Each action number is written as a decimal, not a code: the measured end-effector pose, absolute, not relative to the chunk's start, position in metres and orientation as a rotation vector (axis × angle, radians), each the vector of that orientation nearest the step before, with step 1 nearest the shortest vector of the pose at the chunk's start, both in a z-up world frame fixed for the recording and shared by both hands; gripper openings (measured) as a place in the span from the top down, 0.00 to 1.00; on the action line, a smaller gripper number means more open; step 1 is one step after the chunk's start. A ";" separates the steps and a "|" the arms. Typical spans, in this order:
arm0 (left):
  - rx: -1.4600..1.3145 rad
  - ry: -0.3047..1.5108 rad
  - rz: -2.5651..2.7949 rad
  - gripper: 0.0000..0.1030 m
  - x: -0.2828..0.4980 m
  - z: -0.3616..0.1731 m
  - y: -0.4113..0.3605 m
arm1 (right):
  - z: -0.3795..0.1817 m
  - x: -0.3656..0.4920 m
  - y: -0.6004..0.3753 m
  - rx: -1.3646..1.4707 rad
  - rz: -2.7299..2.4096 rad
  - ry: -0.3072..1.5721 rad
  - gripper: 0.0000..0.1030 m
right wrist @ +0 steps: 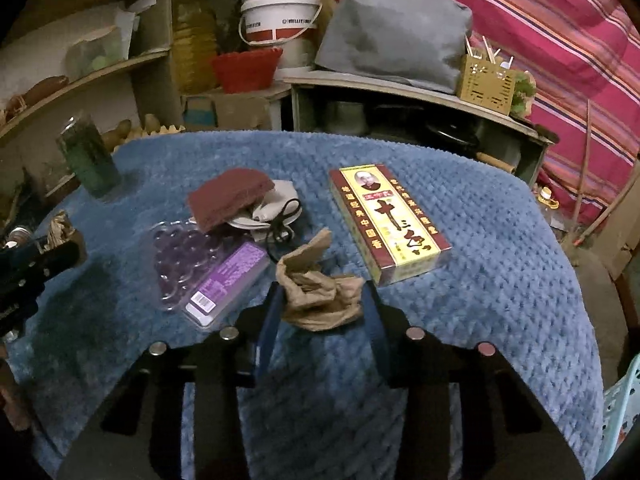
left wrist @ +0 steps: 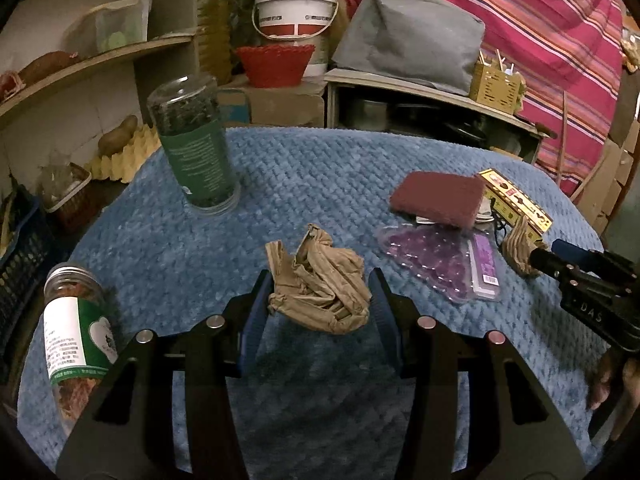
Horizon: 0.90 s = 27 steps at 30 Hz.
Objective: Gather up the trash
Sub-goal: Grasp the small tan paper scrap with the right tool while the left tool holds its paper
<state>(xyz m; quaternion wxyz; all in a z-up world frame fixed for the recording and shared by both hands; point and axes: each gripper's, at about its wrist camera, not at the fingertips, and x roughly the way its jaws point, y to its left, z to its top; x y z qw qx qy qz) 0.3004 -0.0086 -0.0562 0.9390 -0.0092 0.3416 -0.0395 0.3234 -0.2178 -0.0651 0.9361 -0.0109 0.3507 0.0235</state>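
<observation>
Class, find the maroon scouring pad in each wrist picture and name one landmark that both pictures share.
Left wrist view: the maroon scouring pad lies right of centre on the blue cloth, behind the purple blister pack.
Right wrist view: the pad lies left of centre, behind the same pack.
Shared landmark: the white bucket at the back.

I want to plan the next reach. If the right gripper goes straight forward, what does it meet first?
The right gripper already has a crumpled brown paper between its fingers; past that likely the yellow-red box, though depth is unclear.
</observation>
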 end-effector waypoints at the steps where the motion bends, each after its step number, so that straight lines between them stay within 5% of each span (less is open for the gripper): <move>1: -0.016 0.696 -0.081 0.53 0.300 -0.056 -0.011 | -0.065 0.321 -0.219 -0.015 0.045 0.711 0.62; 27: 0.026 0.522 -0.155 0.53 0.241 -0.010 -0.078 | -0.010 0.215 -0.289 0.043 -0.047 0.557 0.67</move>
